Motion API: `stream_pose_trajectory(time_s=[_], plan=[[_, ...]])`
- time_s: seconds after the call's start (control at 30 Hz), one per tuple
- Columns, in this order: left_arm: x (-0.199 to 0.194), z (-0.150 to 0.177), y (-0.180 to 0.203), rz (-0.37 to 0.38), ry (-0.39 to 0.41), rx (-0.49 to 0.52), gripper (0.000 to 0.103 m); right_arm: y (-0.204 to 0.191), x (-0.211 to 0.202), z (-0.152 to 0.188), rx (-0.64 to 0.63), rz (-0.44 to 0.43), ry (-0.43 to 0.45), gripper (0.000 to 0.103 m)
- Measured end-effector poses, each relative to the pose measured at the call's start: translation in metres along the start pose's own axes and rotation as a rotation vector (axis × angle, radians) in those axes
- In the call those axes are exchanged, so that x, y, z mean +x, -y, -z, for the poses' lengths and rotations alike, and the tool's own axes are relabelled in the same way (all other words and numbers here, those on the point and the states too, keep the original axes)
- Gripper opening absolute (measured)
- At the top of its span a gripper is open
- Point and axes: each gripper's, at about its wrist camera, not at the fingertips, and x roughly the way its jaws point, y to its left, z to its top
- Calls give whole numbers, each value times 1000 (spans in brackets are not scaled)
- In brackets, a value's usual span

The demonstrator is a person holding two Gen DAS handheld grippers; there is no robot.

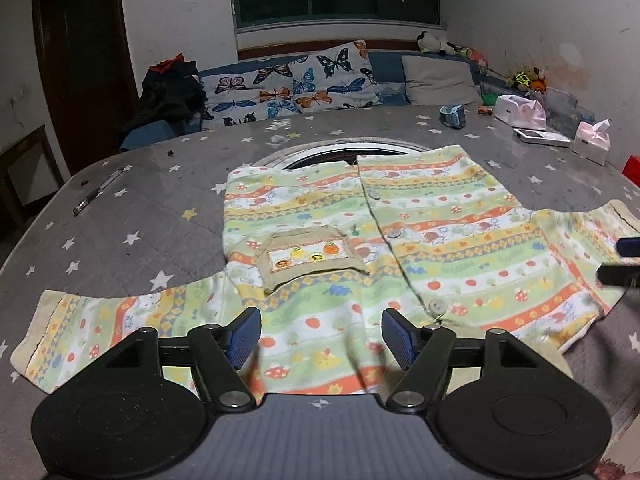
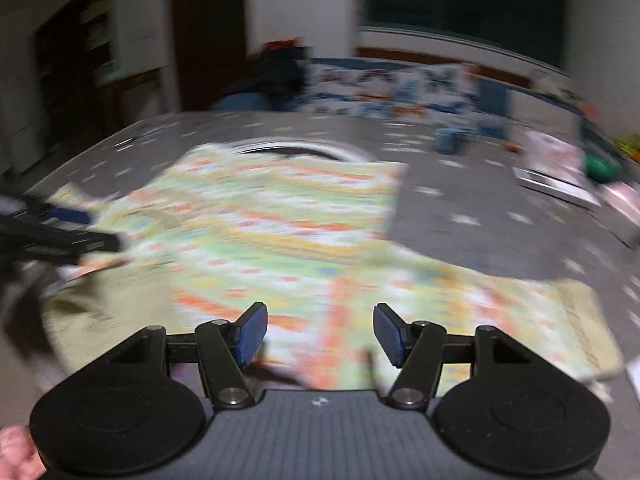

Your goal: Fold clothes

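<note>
Shirt (image 1: pixel 360 240) lies flat on the desk (image 1: pixel 140 216) for folding; both tools, left (image 1: pixel 320 338) and right (image 2: pixel 320 334), gape wide, apparently empty.

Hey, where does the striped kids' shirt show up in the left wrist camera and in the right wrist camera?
Left wrist view: the shirt lies spread flat across the middle, sleeves reaching toward both edges.
Right wrist view: the shirt, blurred, fills the centre, one sleeve running to the lower right.
Shared landmark: the white ring on the table just beyond the shirt's far edge.
</note>
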Motion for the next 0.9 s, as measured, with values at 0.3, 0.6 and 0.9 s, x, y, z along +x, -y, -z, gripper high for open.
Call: stream_pose_trajectory(time_s=[0.3, 0.6, 0.9], plan=[[8, -9, 13, 29, -14, 7, 72, 104, -1, 17, 180, 302, 17, 60], [14, -12, 20, 36, -38, 4, 74, 160, 6, 33, 299, 360, -7, 59], [16, -11, 26, 37, -50, 19, 74, 160, 6, 32, 317, 325, 5, 30]])
